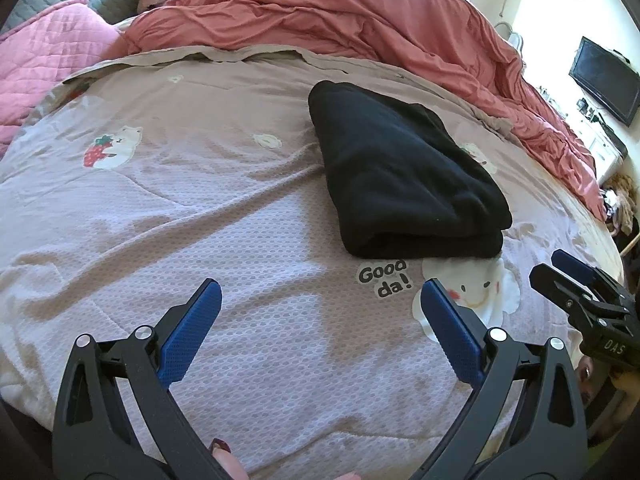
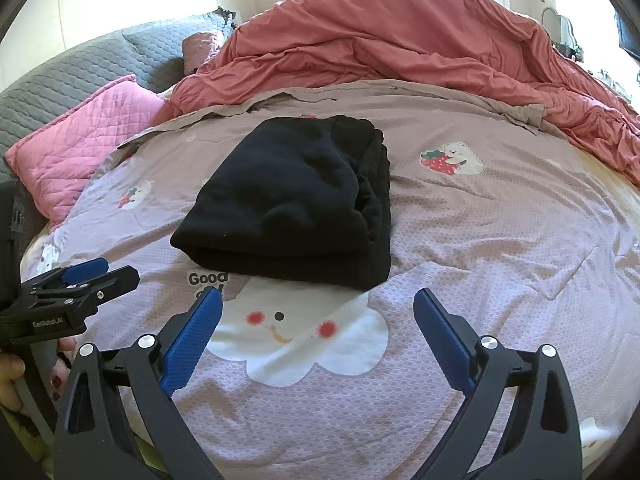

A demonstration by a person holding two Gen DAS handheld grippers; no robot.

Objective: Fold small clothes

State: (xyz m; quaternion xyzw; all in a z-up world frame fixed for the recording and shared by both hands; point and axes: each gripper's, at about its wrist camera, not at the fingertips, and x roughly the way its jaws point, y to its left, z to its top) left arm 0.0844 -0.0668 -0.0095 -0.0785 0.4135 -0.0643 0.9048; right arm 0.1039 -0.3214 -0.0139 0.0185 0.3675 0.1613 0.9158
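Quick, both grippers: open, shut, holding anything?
Left gripper: jaws open, holding nothing.
Right gripper: jaws open, holding nothing.
The folded black garment lies on the bed cover, untouched by both.

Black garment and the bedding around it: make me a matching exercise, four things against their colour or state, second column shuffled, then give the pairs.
Things
1. garment
2. pillow
3. duvet
4. left hand-held gripper

States
A. coral red, bunched at the far side of the bed
B. open, holding nothing
C. black, folded on the bedspread
D. pink, quilted

Pairs: 1-C, 2-D, 3-A, 4-B
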